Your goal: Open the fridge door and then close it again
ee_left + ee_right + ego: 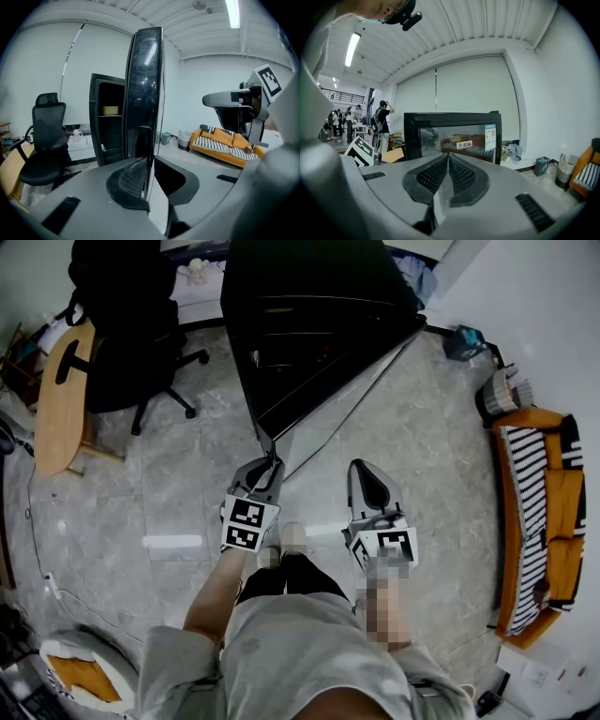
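The left tool (270, 463) was pinching the free upright edge of the fridge door (145, 84), its ribbed pad flat against one face and the other jaw set on the far face, the panel running straight up between them; the right tool (448, 156) was pressed together on nothing, held apart from the door and aimed at its glass front, which bore a small label near one corner; the fridge (309, 324) stood on the floor with an office chair (131, 343) off to one side and an orange striped sofa (539, 521) well off to the other; its door was swung out from the cabinet, so the dark shelves lay open beside it in the left gripper view; the door looked a stiff, fairly heavy slab, a glossy black frame round a glass pane, so it would probably turn only on its hinge and not bend; that gloss likely made the edge slippery, so a firm pinch with the ribbed pad seemed wiser than a light one; the free edge, farthest from the hinge, was the sensible place to hold, since there the least push would turn it; the glass was best left unstruck; judged from how it lay, the opening was done and the closing yet to come, calling for a steady push along the arc until the door met the cabinet
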Demonstrator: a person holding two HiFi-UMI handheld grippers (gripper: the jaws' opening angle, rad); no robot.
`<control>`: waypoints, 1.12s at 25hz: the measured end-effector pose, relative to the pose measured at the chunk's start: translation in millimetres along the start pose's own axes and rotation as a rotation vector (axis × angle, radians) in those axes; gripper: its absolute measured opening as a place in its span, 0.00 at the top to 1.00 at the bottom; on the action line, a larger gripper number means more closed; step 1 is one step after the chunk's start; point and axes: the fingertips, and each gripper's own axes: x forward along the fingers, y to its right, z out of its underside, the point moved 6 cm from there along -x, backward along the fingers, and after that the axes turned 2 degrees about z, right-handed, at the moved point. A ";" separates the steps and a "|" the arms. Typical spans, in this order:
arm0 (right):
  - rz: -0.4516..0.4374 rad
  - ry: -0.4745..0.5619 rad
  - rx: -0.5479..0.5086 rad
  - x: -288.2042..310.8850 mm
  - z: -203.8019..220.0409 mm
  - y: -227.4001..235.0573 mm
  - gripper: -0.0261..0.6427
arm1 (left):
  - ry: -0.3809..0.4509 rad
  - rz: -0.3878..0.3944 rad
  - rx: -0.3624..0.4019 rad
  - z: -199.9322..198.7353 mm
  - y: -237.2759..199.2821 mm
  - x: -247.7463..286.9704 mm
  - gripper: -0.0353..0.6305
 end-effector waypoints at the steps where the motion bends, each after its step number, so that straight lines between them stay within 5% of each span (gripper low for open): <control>1: 0.001 0.000 0.000 -0.6 -0.2 -0.3 0.92 | 0.004 0.000 -0.005 -0.3 -1.6 0.1 0.86; 28: -0.014 -0.002 -0.001 25.1 -6.4 13.5 0.92 | -0.035 -0.111 -0.023 -28.6 -90.3 26.4 0.84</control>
